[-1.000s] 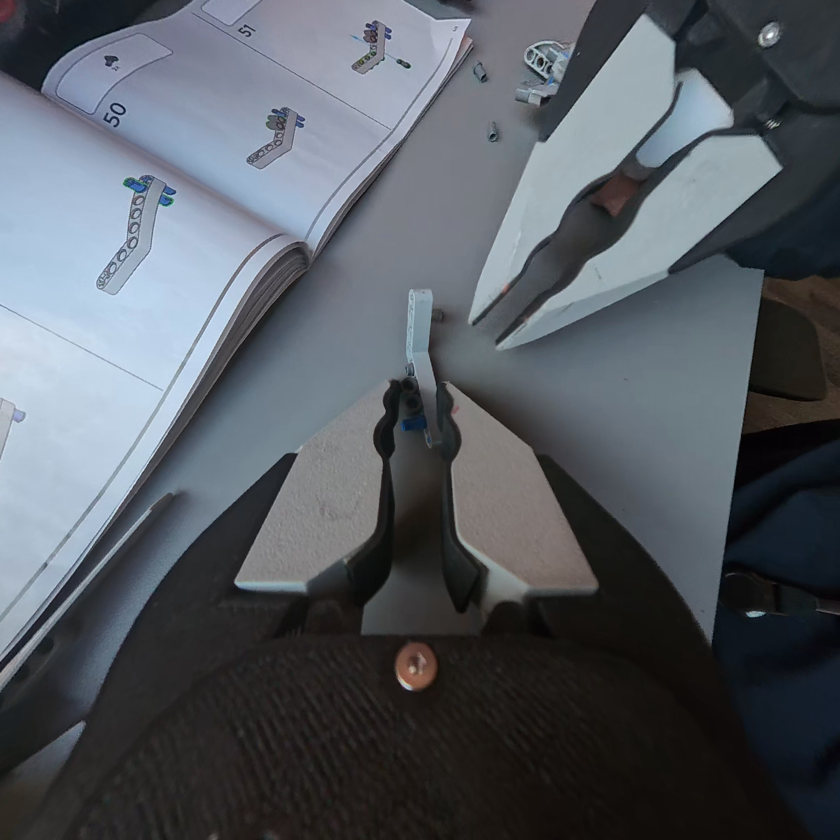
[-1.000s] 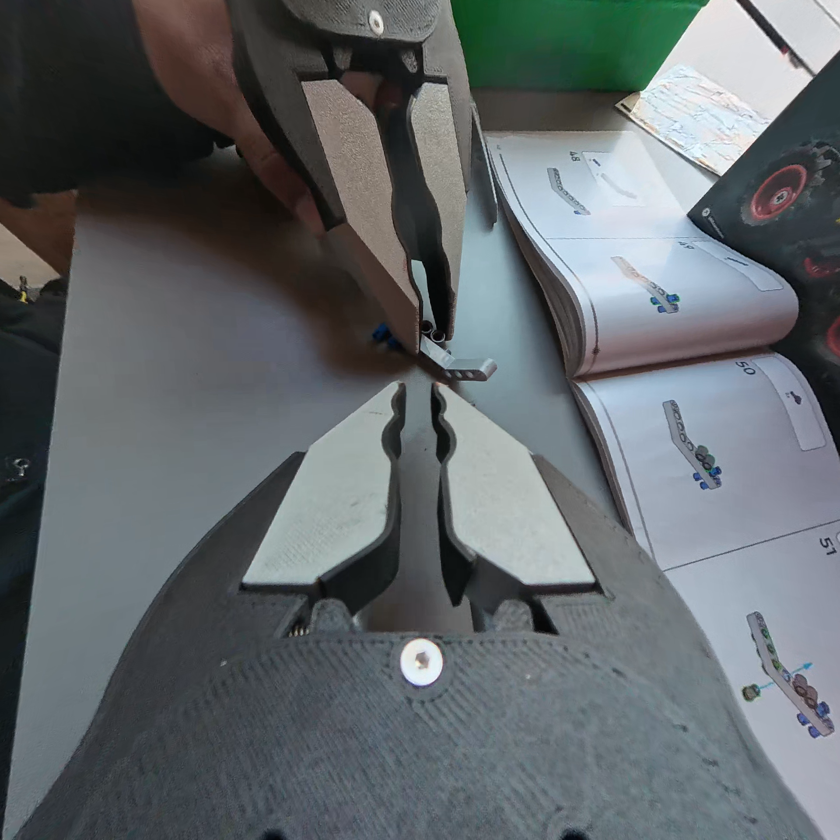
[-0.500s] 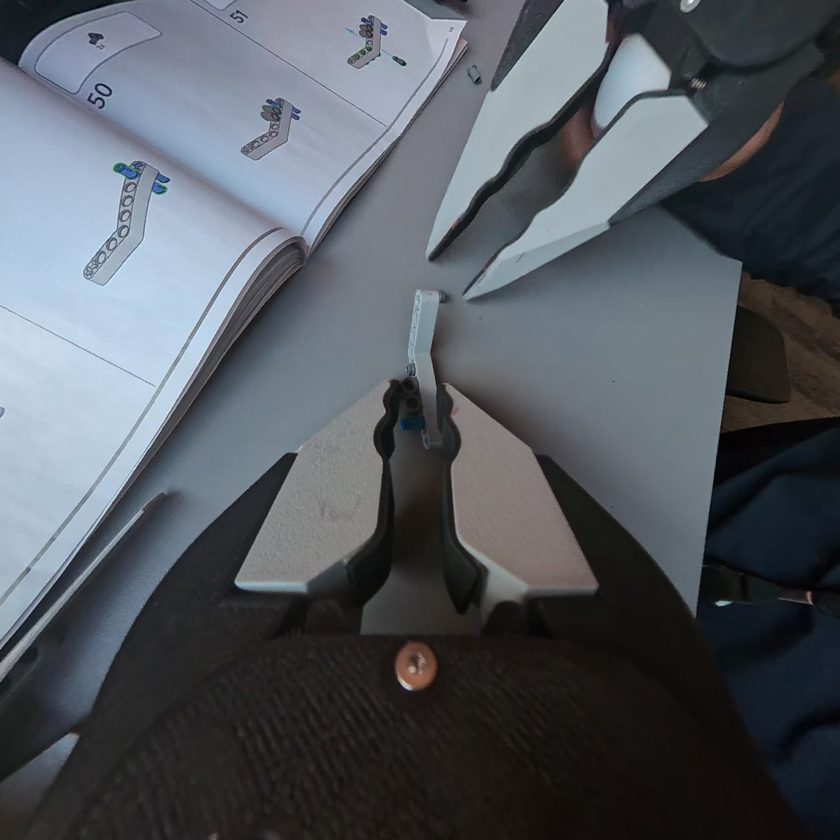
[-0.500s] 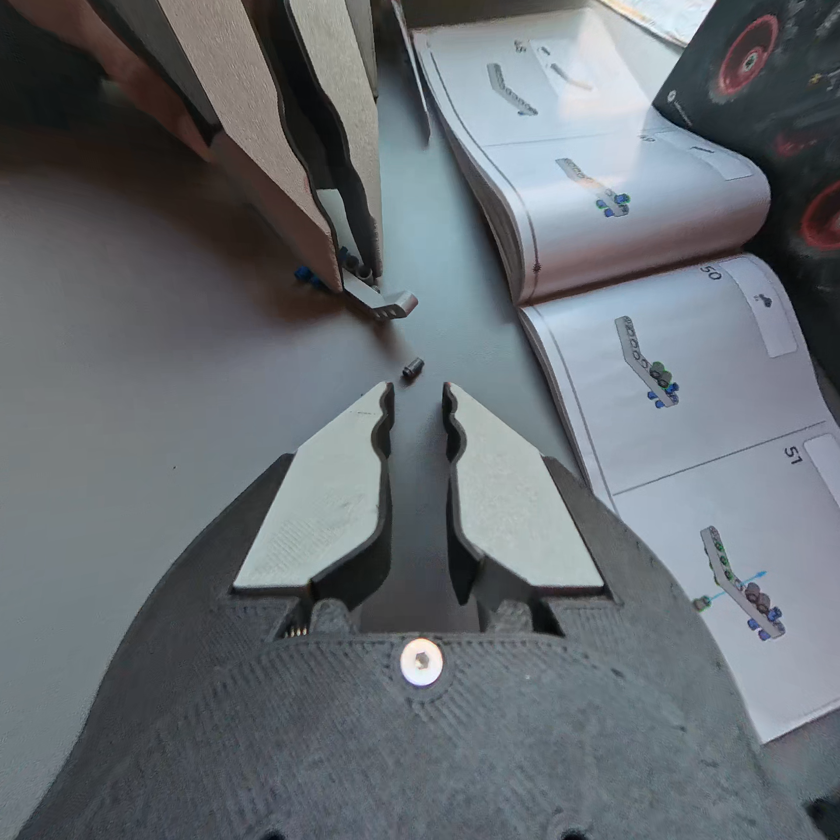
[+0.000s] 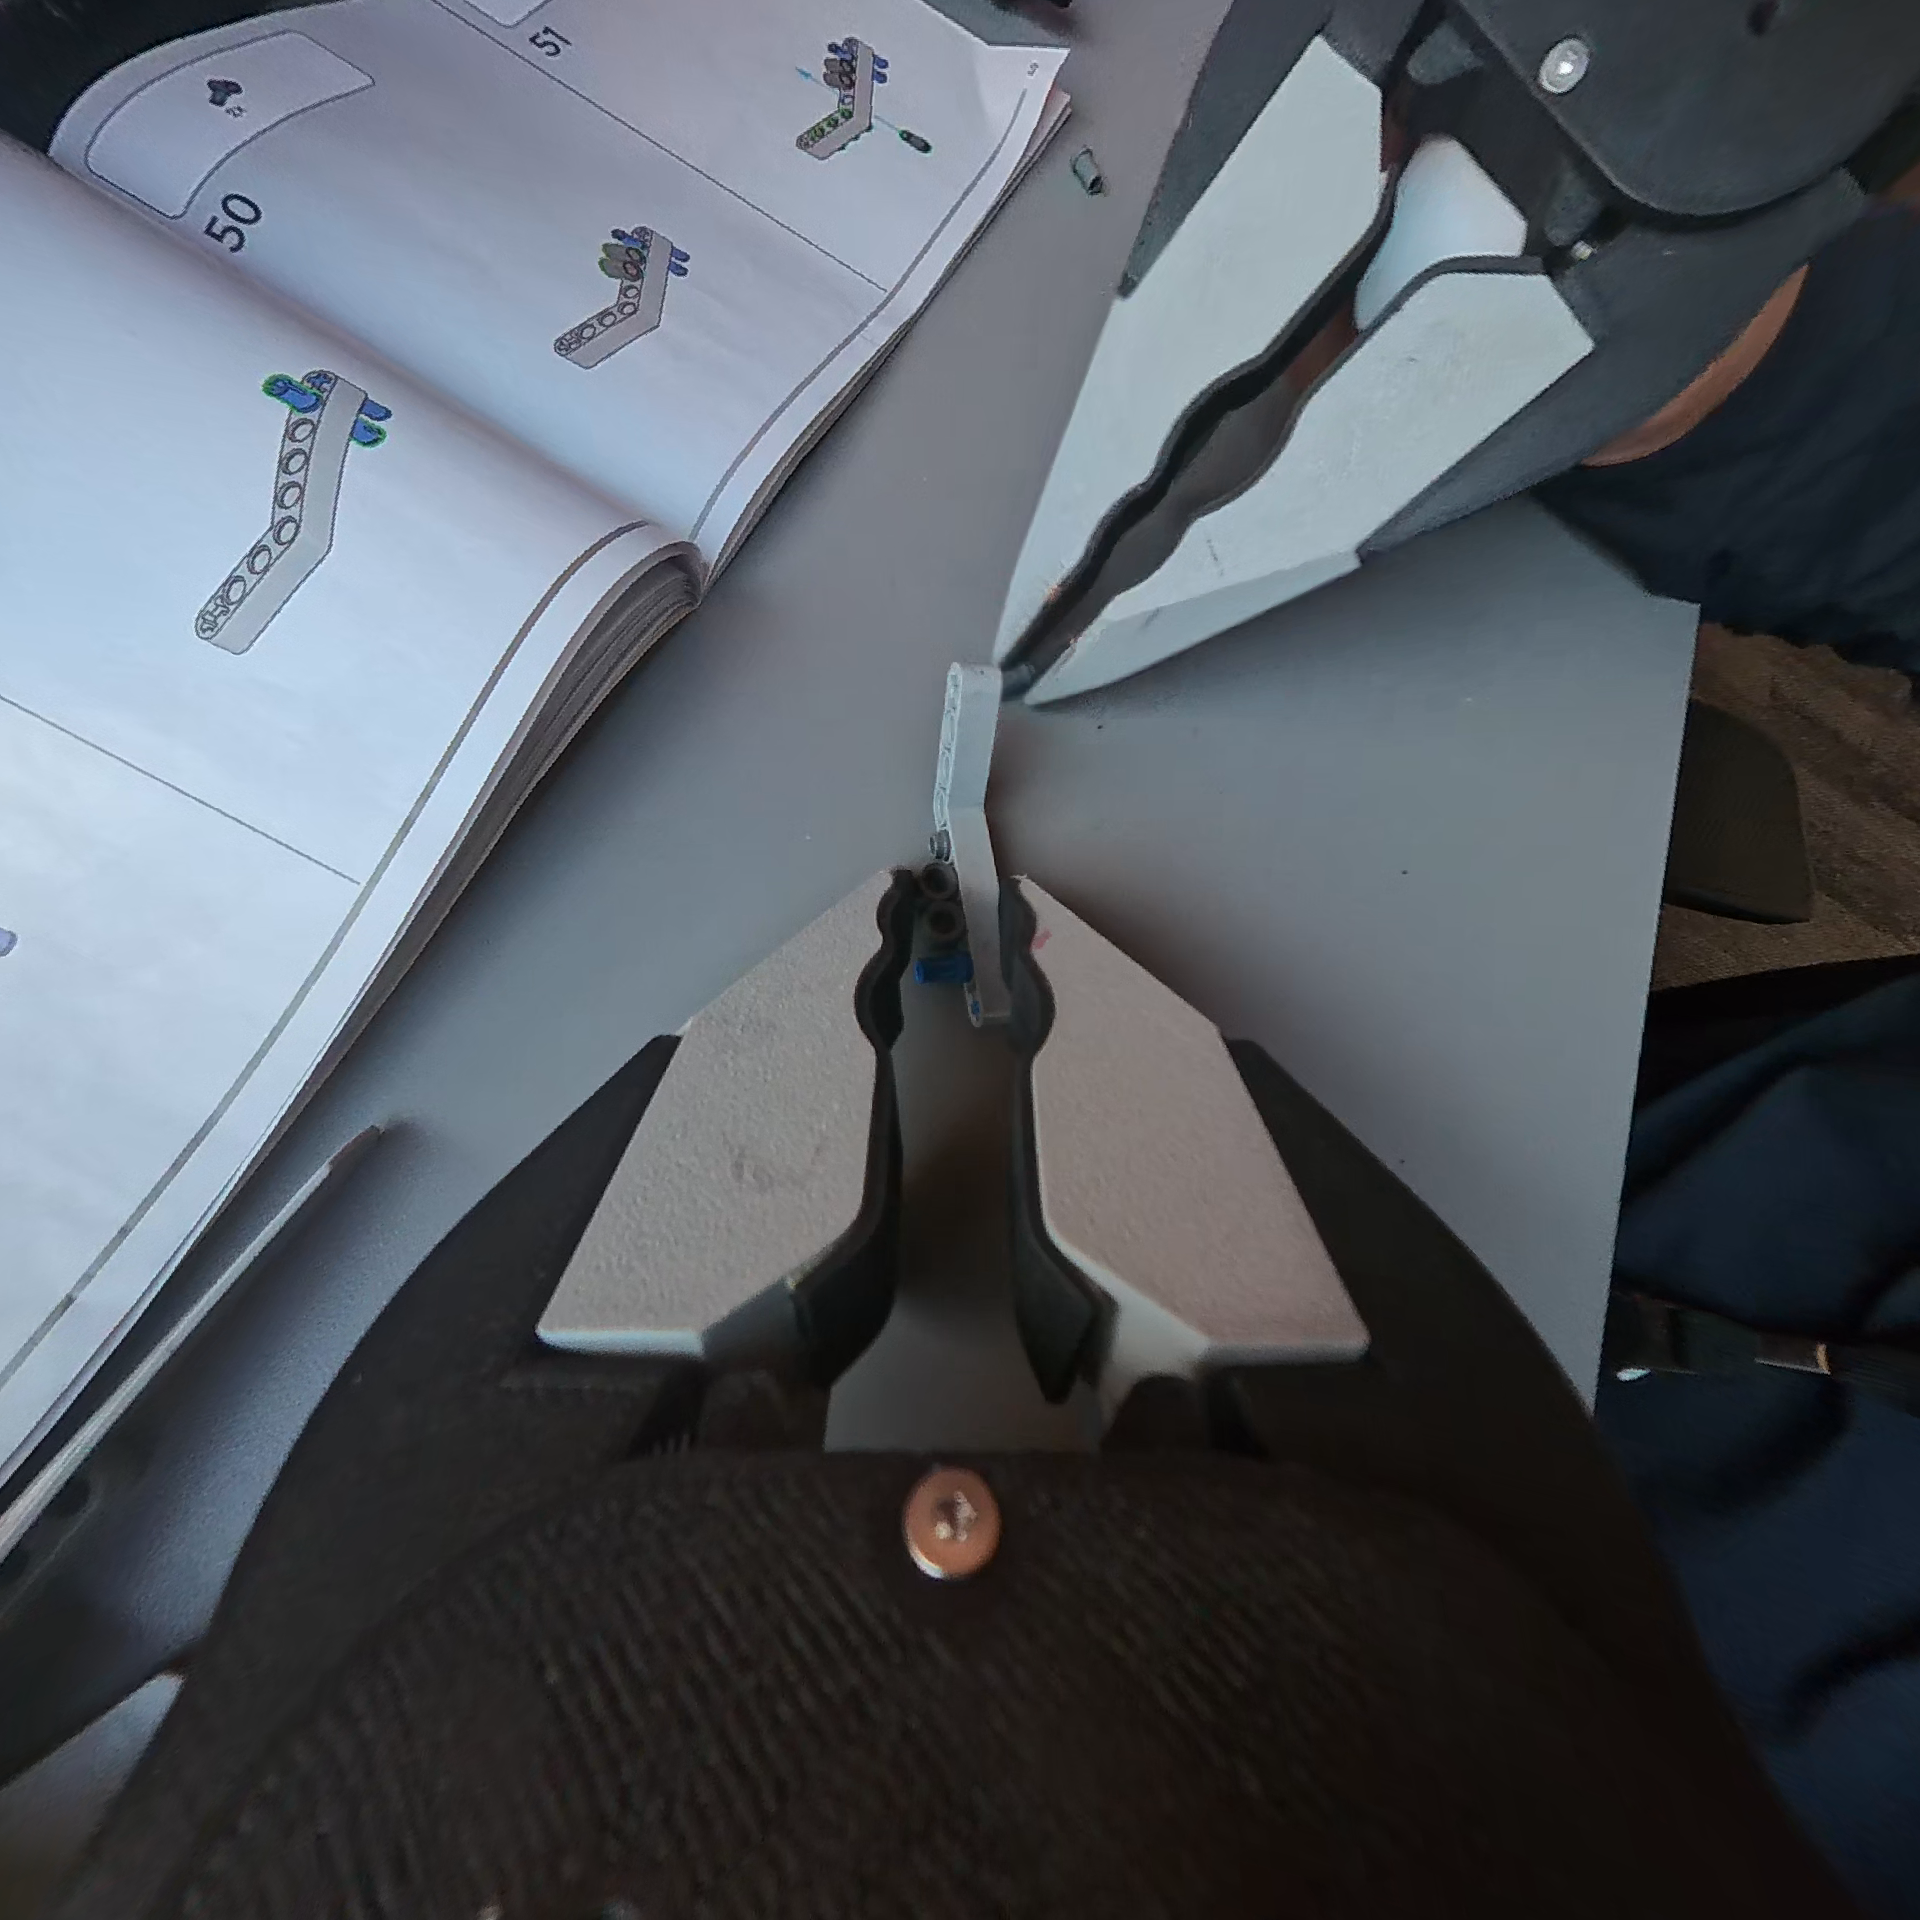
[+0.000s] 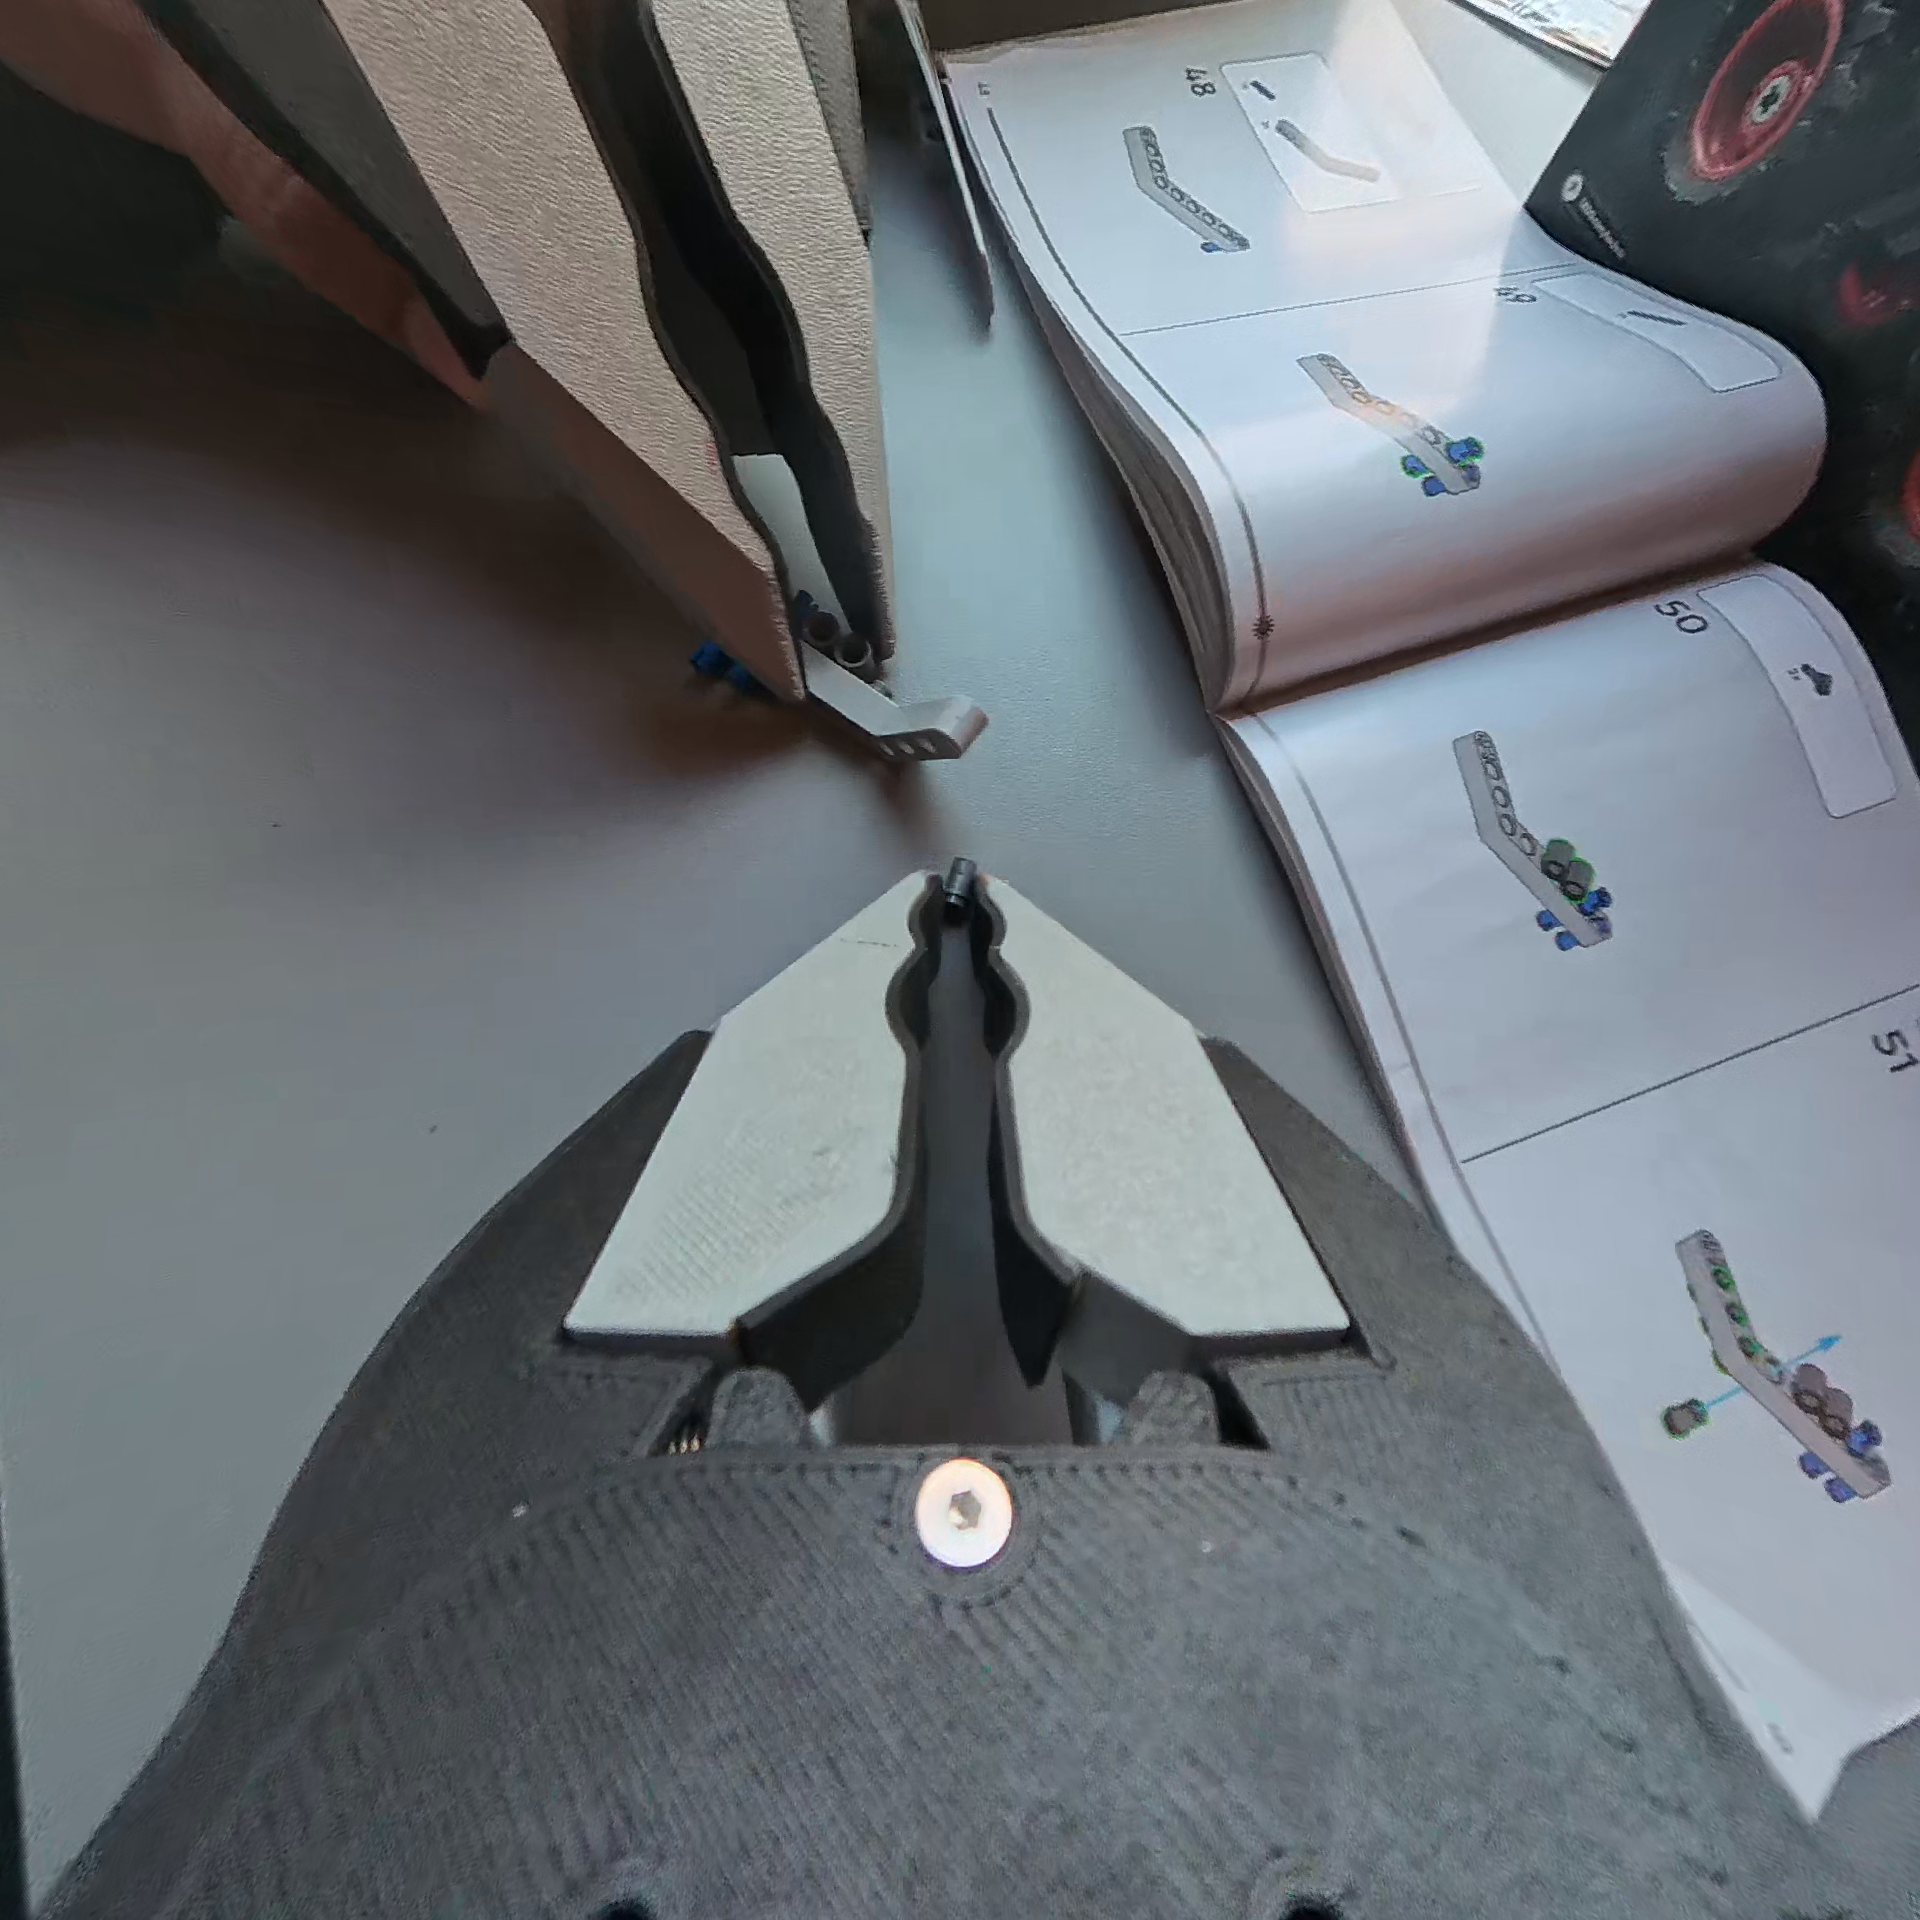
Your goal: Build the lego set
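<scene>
My left gripper (image 5: 951, 914) is shut on a grey bent lego beam (image 5: 961, 790) that carries black and blue pins and sticks out forward, low over the grey table (image 5: 1299, 935). In the right wrist view the left gripper (image 6: 831, 665) shows at upper left with the beam (image 6: 904, 722) poking out of its tips. My right gripper (image 6: 958, 896) is shut on a small black pin (image 6: 957, 891) at its very tips, a short way from the beam's free end. In the left wrist view the right gripper (image 5: 1023, 670) has its tips right beside the beam's far end.
An open instruction booklet (image 5: 364, 416) lies left of the left gripper; it also shows in the right wrist view (image 6: 1507, 623). A dark box with red wheels pictured on it (image 6: 1766, 156) stands behind it. A small grey part (image 5: 1088, 171) lies past the booklet. The table's edge (image 5: 1662, 935) is on the right. Across from one pair of fingers to the other is roughly 5 cm.
The right gripper opened, came over the small black pin that lay on the table by the beam, and shut on it. The left gripper kept holding the beam nearly still.
</scene>
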Tool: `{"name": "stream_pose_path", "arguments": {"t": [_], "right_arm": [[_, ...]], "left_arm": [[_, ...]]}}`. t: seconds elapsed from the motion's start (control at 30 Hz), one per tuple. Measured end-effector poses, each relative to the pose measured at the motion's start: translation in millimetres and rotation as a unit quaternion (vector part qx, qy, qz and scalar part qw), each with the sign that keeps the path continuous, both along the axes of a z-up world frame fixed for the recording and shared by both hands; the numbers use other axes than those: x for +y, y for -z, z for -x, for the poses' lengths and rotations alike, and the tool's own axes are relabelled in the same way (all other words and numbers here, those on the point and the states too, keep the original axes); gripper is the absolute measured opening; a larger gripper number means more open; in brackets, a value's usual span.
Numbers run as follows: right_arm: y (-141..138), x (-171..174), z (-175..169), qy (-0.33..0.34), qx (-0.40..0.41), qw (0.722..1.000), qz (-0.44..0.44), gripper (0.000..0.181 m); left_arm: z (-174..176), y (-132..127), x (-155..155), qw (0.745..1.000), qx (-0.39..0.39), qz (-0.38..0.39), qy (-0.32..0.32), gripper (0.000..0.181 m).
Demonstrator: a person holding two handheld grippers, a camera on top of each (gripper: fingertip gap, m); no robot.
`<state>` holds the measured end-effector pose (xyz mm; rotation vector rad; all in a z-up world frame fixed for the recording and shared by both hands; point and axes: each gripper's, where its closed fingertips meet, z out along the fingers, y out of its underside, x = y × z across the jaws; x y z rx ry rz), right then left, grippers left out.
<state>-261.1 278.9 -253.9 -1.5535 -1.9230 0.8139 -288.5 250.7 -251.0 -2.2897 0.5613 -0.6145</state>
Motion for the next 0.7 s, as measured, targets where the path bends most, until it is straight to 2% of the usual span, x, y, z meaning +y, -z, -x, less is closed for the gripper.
{"name": "stream_pose_path", "arguments": {"t": [0.03,0.3,0.57,0.7], "right_arm": [[0,-4,1,0.001,-0.001,1.0,0.006,0.002],[0,-27,18,0.005,0.002,1.0,-0.011,0.002],[0,-25,23,0.034,0.004,0.999,-0.04,0.001],[0,-26,25,0.048,0.001,0.999,-0.02,0.001]], "left_arm": [[0,0,0,1.0,0.001,-0.001,-0.001,0.013],[2,0,2,1.0,0.015,-0.01,-0.011,0.013],[2,0,3,0.999,0.029,-0.019,-0.022,0.013],[2,0,3,0.999,0.03,-0.02,-0.024,0.013]]}}
